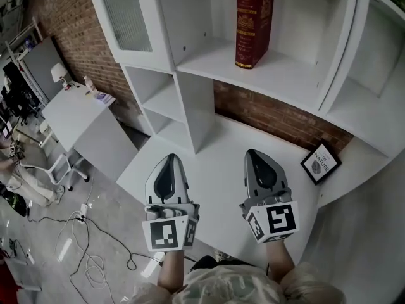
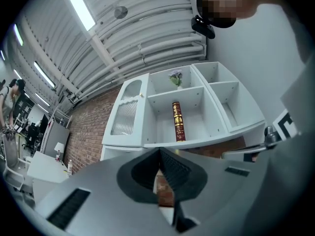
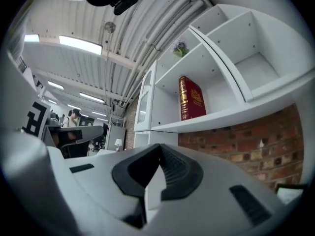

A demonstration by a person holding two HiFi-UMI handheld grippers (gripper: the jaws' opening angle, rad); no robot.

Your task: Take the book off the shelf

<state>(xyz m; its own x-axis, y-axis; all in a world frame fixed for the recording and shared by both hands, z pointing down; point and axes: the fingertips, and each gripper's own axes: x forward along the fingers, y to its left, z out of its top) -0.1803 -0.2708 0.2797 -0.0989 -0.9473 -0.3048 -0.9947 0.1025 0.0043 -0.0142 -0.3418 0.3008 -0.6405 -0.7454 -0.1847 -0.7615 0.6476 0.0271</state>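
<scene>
the task is barely begun: the book (image 1: 254, 21), a dark red volume with gilt lettering, stands upright on the middle shelf (image 1: 272, 75) of the white unit, alone in its compartment and untouched. everything is left to do: reach up, open, take hold of it and bring it off. the left gripper (image 1: 169, 159) and the right gripper (image 1: 255, 153) are held side by side, low over the white surface (image 1: 215, 144) and well short of the book. both point toward the shelf, tilted slightly upward. each one's fingers (image 2: 174, 168) are closed together with nothing between them. a small framed picture (image 1: 320, 162) sits at the right.
</scene>
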